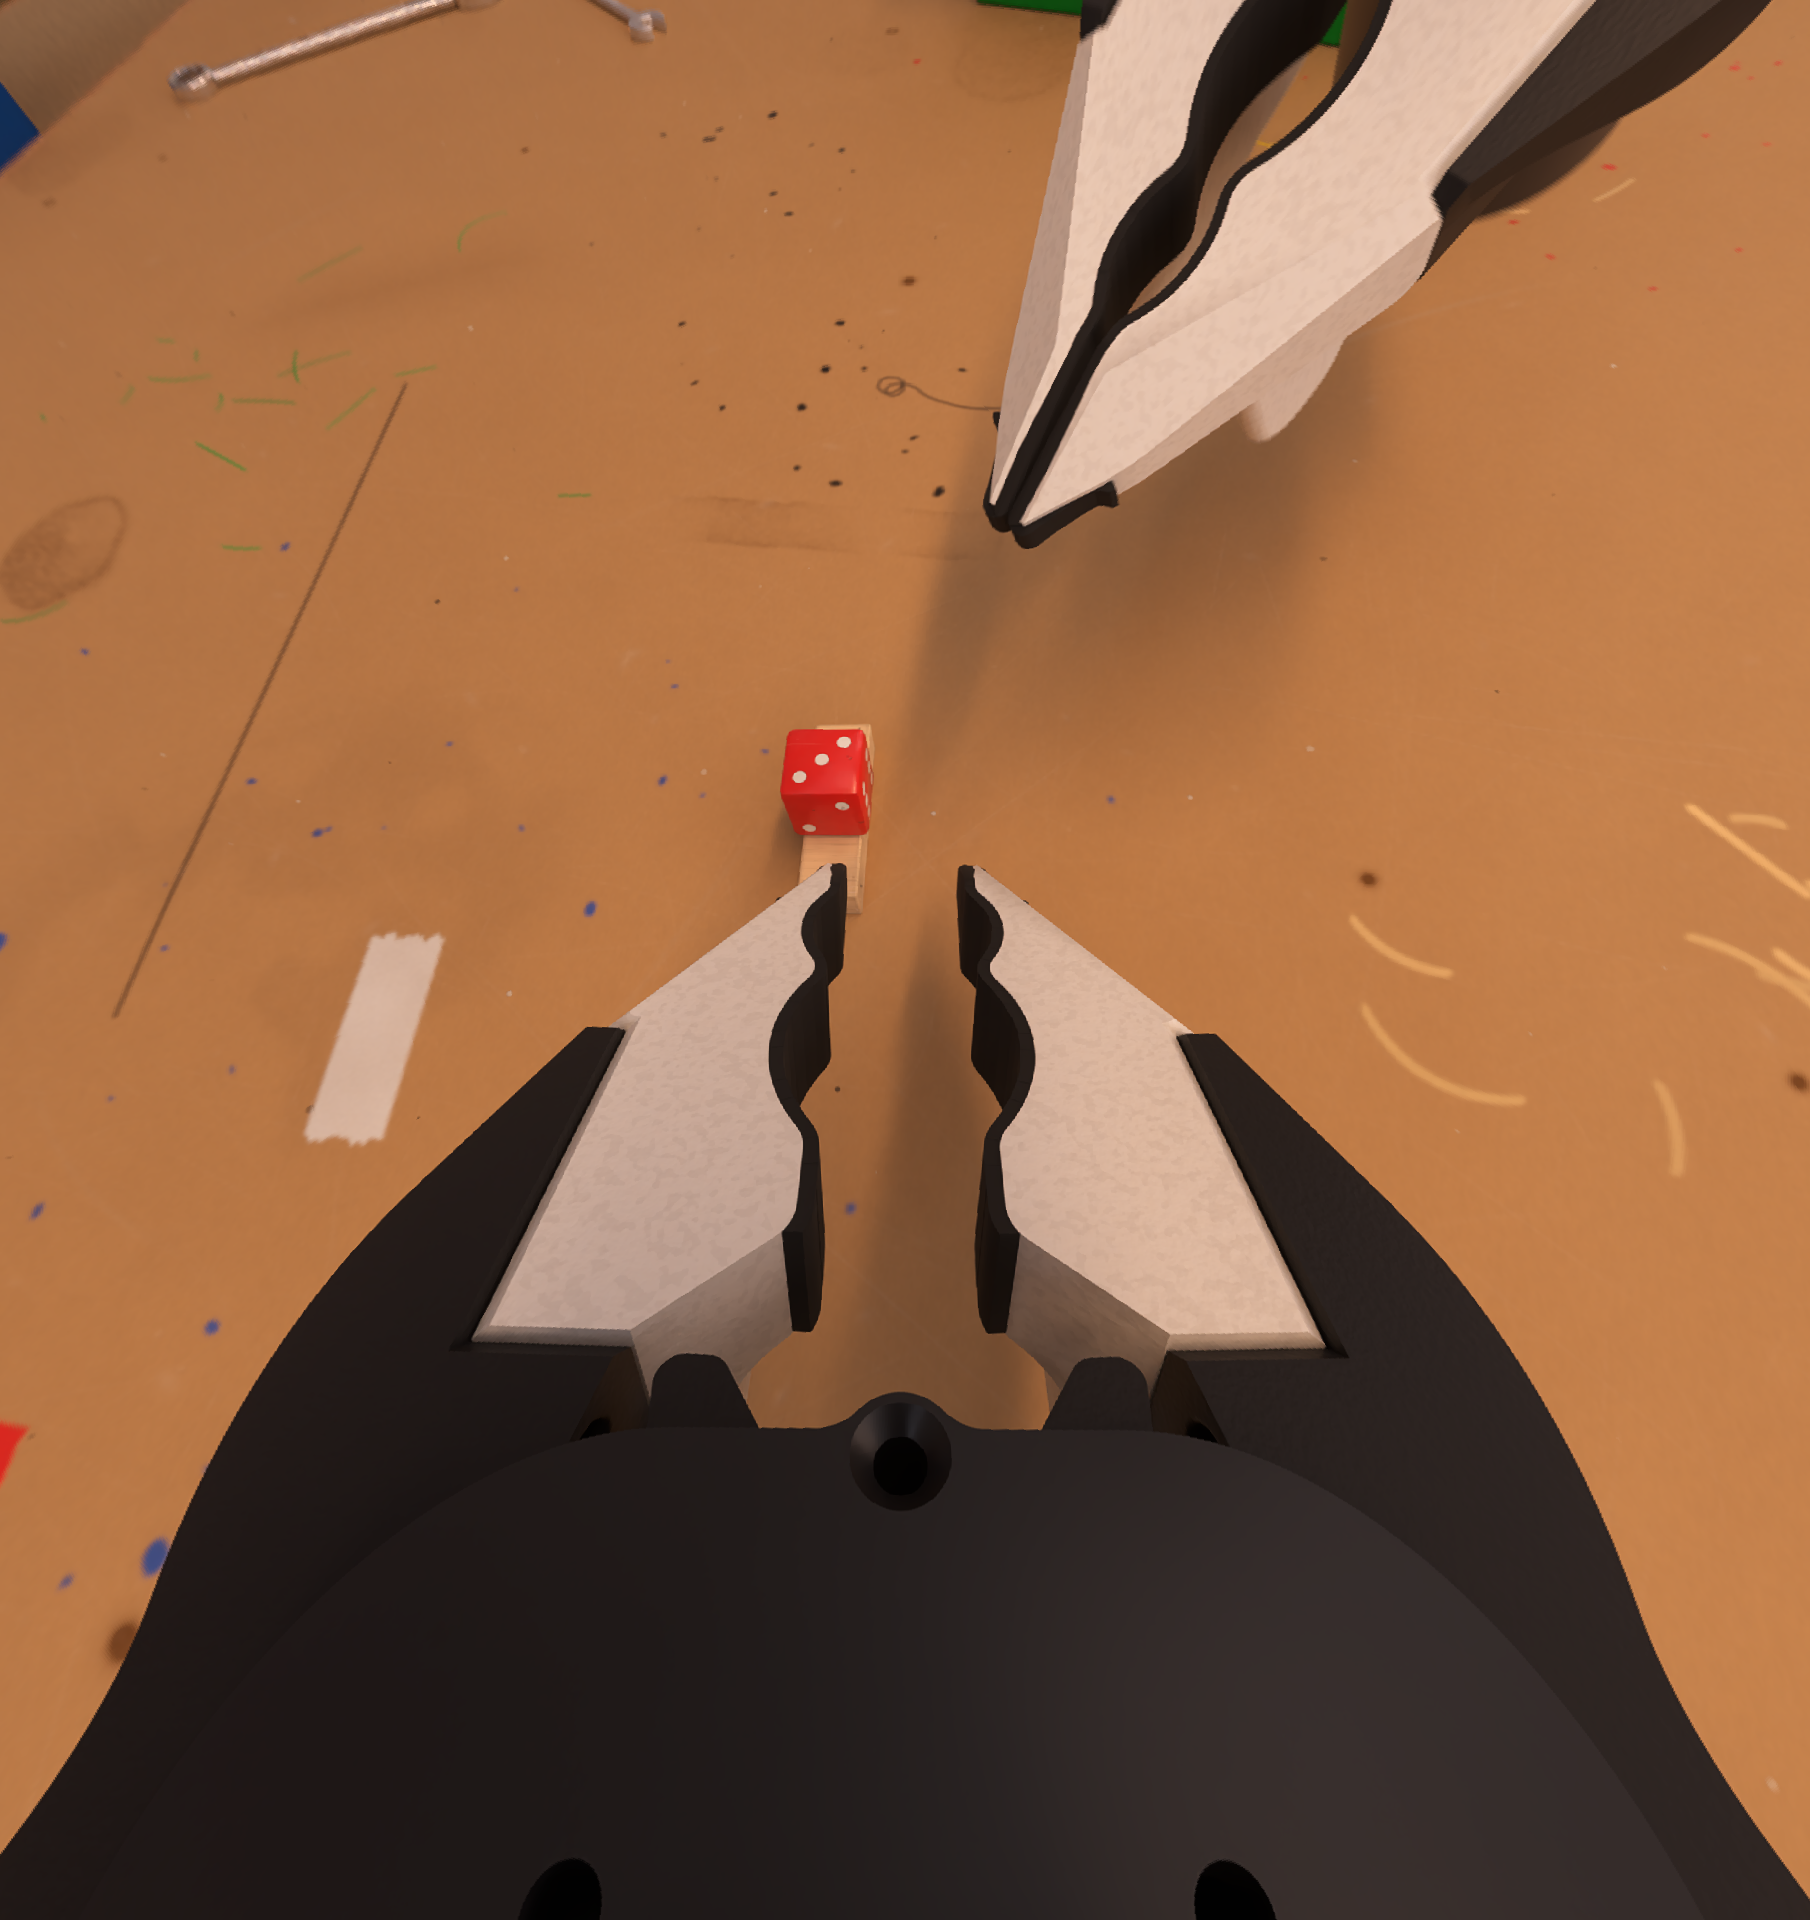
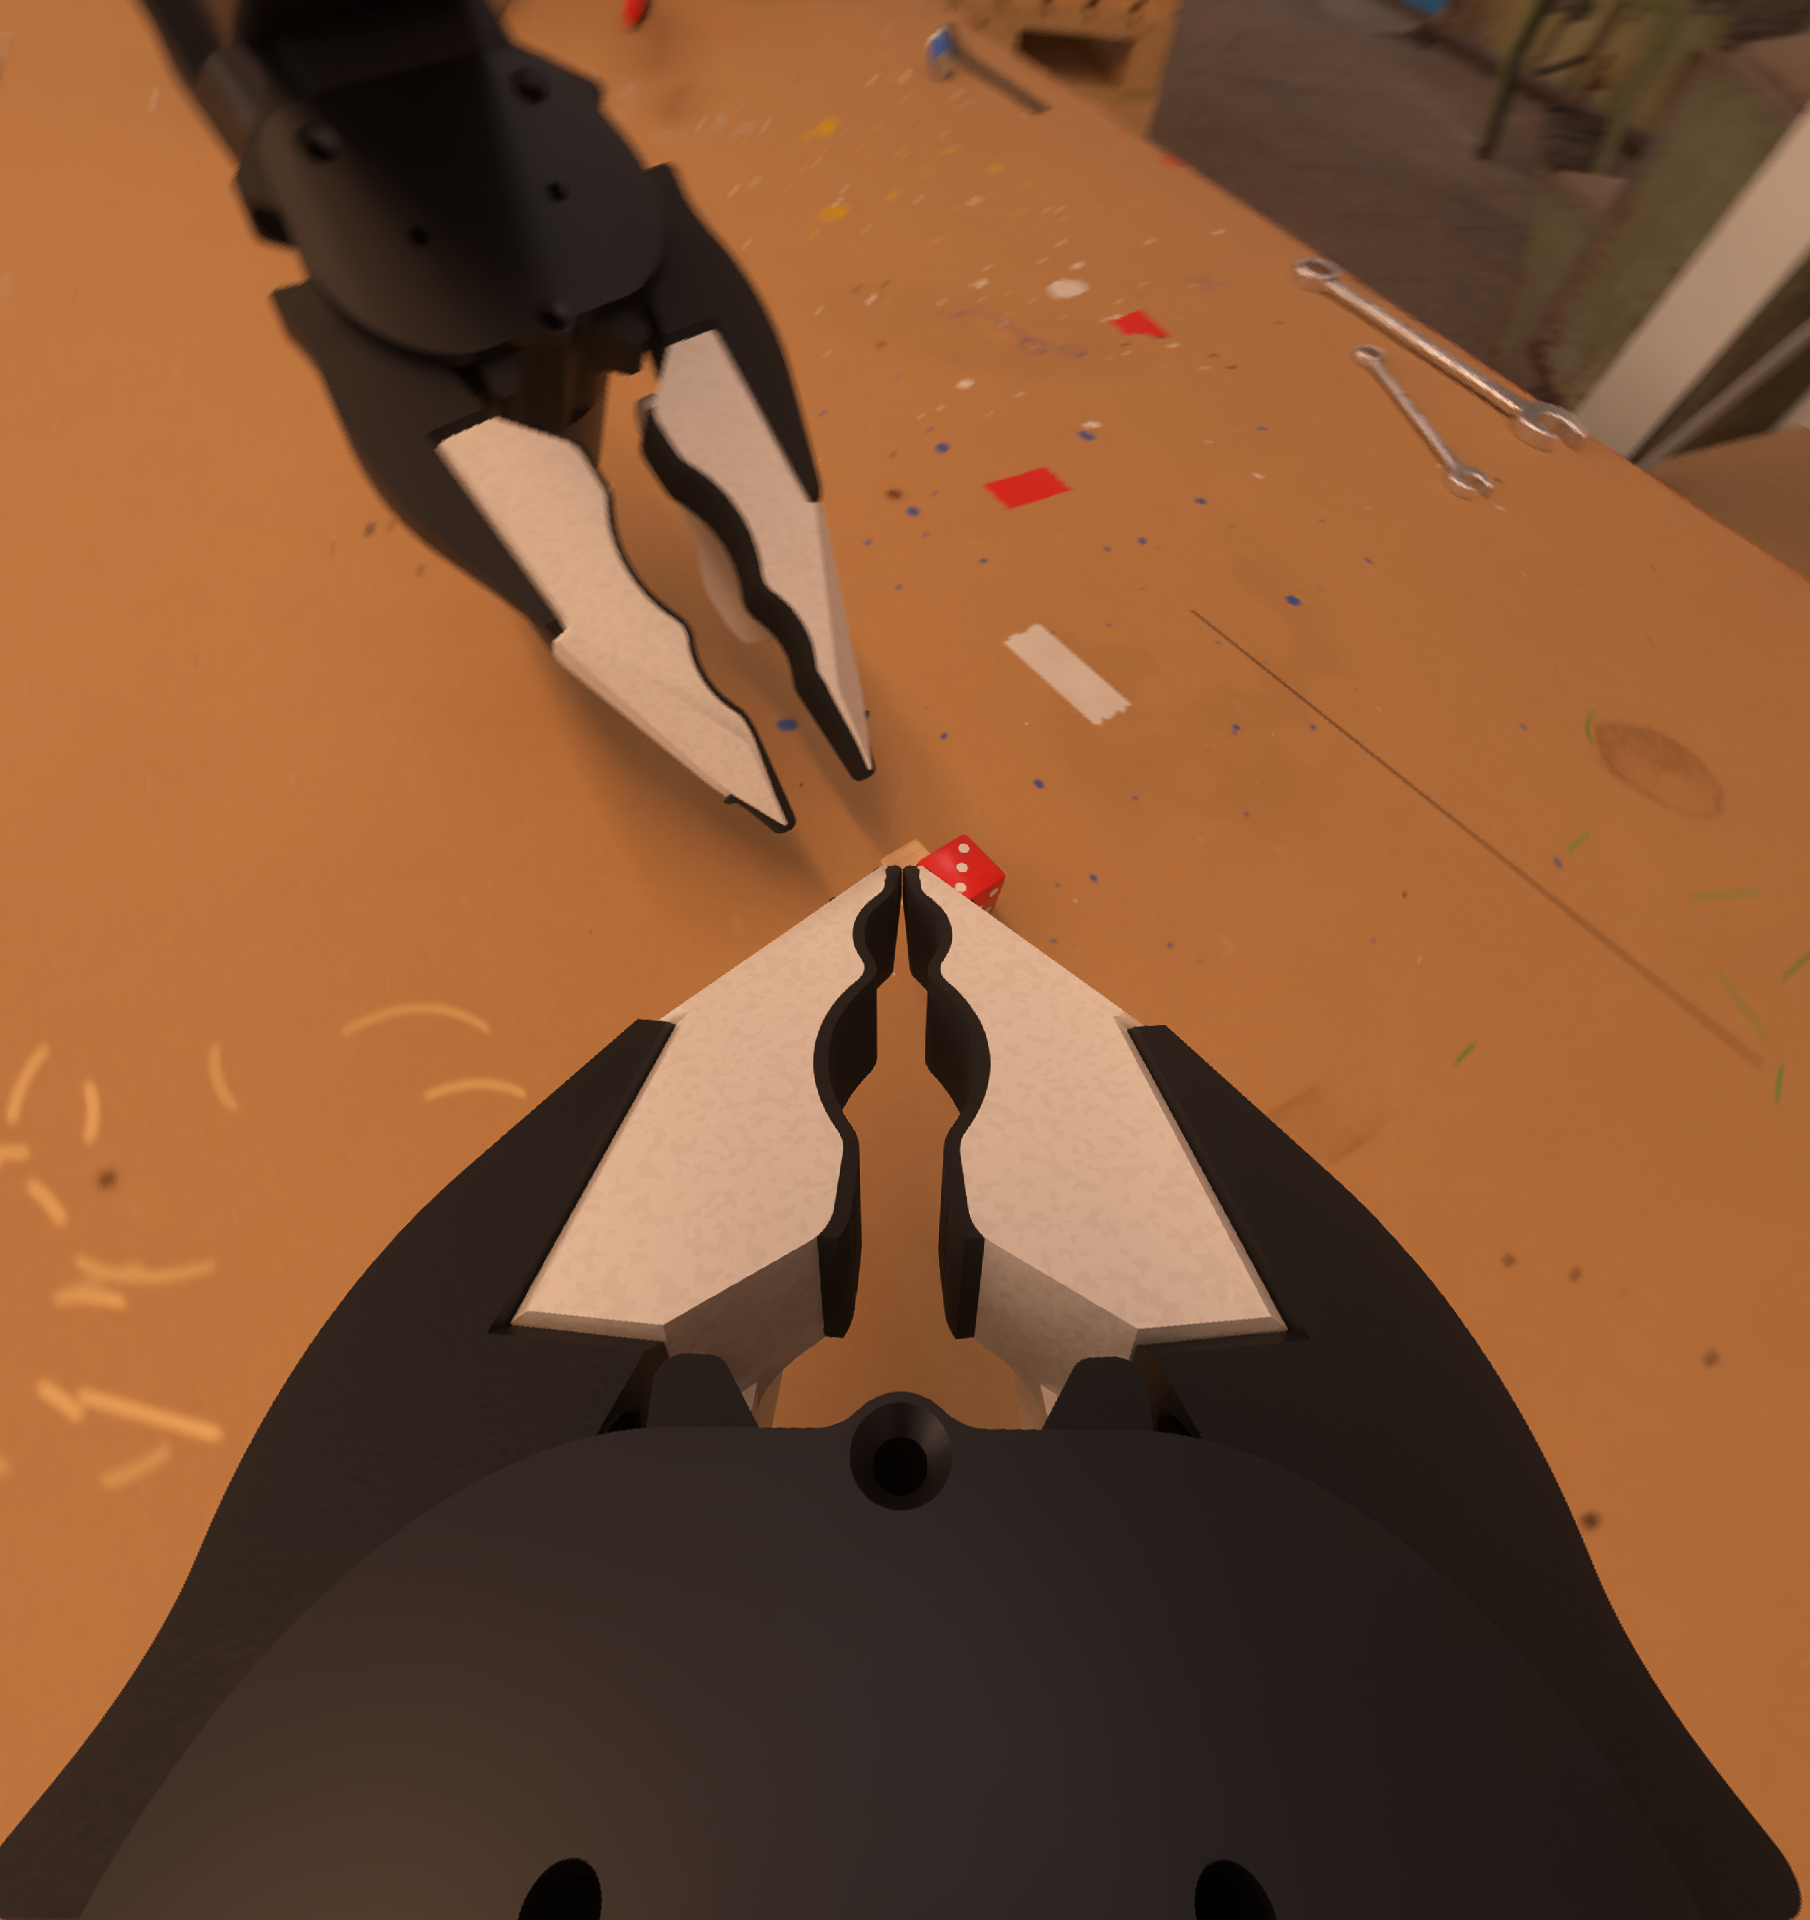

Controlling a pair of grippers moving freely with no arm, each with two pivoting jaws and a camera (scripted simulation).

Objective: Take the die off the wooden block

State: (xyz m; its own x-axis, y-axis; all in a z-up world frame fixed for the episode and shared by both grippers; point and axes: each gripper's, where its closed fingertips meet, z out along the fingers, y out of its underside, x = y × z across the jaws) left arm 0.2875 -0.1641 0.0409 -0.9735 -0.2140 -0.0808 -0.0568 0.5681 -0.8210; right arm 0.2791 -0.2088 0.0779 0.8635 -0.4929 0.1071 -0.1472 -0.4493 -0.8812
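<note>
Red die [image 1: 825, 781] sits on top of wooden block [image 1: 835, 876], mid-workbench [image 1: 568, 644]; nothing lifted yet, whole task left. Left gripper [image 1: 901, 878] above bench, fingers apart w/ moderate gap, empty, tips just short of block; die at 11 o'clock off its tips. Right gripper [image 2: 902, 881] pinched closed, empty, hovers near; die at 1 o'clock just past tips. Judgement: approach stage only, grasp + lift-off remain.
</note>
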